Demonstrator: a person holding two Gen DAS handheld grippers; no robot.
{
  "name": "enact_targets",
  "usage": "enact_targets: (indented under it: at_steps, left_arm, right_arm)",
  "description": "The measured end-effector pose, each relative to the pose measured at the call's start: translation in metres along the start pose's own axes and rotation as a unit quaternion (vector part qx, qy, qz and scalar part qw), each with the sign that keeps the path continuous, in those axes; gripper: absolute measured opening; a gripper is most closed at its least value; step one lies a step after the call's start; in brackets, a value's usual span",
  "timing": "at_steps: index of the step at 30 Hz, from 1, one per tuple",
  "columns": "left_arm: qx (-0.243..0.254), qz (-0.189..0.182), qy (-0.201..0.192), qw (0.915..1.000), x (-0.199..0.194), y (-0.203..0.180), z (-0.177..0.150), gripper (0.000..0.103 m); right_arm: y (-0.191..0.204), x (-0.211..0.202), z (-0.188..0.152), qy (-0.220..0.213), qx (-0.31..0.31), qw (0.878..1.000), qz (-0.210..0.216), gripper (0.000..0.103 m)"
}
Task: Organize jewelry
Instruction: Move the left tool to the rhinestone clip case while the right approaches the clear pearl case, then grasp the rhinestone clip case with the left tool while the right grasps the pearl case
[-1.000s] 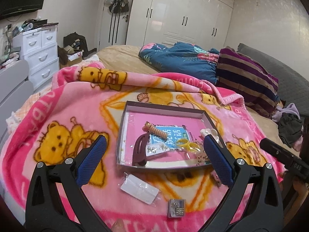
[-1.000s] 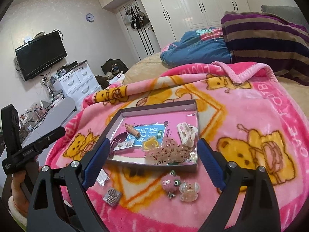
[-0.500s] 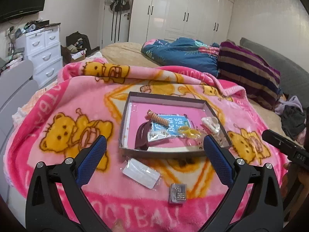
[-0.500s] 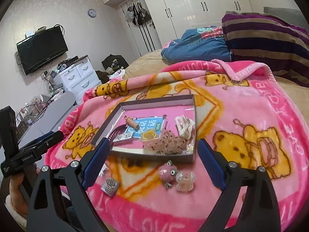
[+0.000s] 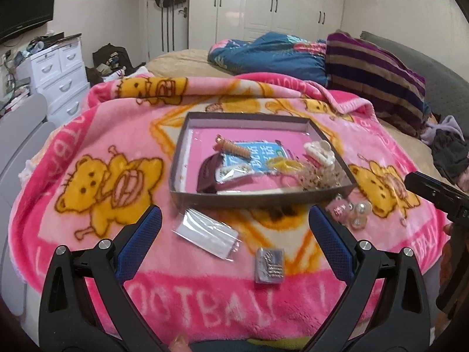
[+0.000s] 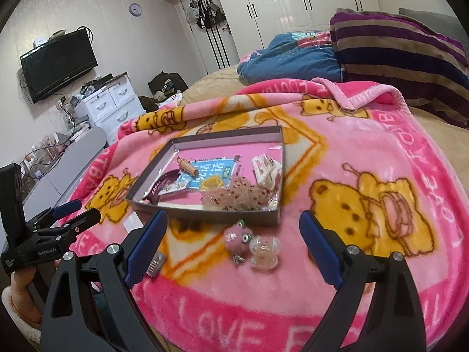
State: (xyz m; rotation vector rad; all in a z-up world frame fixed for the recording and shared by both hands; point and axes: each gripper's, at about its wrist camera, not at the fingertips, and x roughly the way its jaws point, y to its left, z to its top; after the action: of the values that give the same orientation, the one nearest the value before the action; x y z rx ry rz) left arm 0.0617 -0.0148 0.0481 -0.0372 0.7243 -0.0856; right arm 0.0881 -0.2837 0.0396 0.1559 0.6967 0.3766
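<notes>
My left gripper (image 5: 234,228) hangs over the near edge of the pink bear blanket (image 5: 111,176), its blue pads spread wide with nothing between them. Under it lie a clear plastic bag (image 5: 208,234) and, to its right, a small packet of hair pins (image 5: 270,265), both loose on the blanket and apart from each other.

Just beyond them sits the shallow grey tray (image 5: 252,198). From its left side inward I see a dark maroon hair clip (image 5: 206,173), a small clear packet (image 5: 231,172) lying against it, a brown spiral hair tie (image 5: 231,148), a blue printed card (image 5: 258,155), a yellow band (image 5: 283,163), a beaded tangle (image 6: 237,196) and a white claw clip (image 6: 265,170) at the right wall.

Outside the tray, near its front right corner, a fuzzy pink charm (image 6: 236,239) rests touching a clear plastic clip (image 6: 263,252).

My right gripper (image 6: 231,243) hovers above those two, its pads wide apart and empty.
</notes>
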Motion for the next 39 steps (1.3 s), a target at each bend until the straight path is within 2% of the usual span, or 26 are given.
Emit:
enact_targets:
  at_steps: [14, 20, 23, 27, 31, 33, 35, 39]
  left_arm:
    - [0.011, -0.017, 0.068, 0.9975, 0.034, -0.015, -0.030, 0.094]
    - [0.033, -0.037, 0.091, 0.9947, 0.045, -0.031, -0.043, 0.094]
    - [0.027, -0.053, 0.102, 0.9930, 0.051, -0.034, -0.048, 0.094]
    - [0.029, -0.056, 0.111, 0.9918, 0.055, -0.035, -0.051, 0.093]
    - [0.033, -0.058, 0.122, 0.9902, 0.060, -0.037, -0.054, 0.085]
    - [0.032, -0.060, 0.134, 0.9886, 0.066, -0.037, -0.056, 0.082]
    - [0.027, -0.062, 0.142, 0.9876, 0.069, -0.036, -0.058, 0.071]
    - [0.019, -0.066, 0.158, 0.9850, 0.077, -0.033, -0.060, 0.062]
  right_arm:
    - [-0.012, 0.023, -0.027, 0.039, 0.001, 0.999, -0.017, 0.091]
    - [-0.020, 0.036, -0.036, 0.054, 0.008, 0.998, -0.022, 0.091]
    - [-0.021, 0.040, -0.039, 0.060, 0.008, 0.998, -0.022, 0.091]
    - [-0.021, 0.045, -0.042, 0.067, 0.005, 0.998, -0.021, 0.091]
    - [-0.021, 0.049, -0.044, 0.064, 0.007, 0.998, -0.023, 0.090]
    - [-0.022, 0.052, -0.045, 0.065, 0.008, 0.998, -0.023, 0.087]
    - [-0.023, 0.057, -0.045, 0.070, 0.010, 0.997, -0.023, 0.079]
    - [-0.025, 0.069, -0.048, 0.079, 0.010, 0.997, -0.022, 0.070]
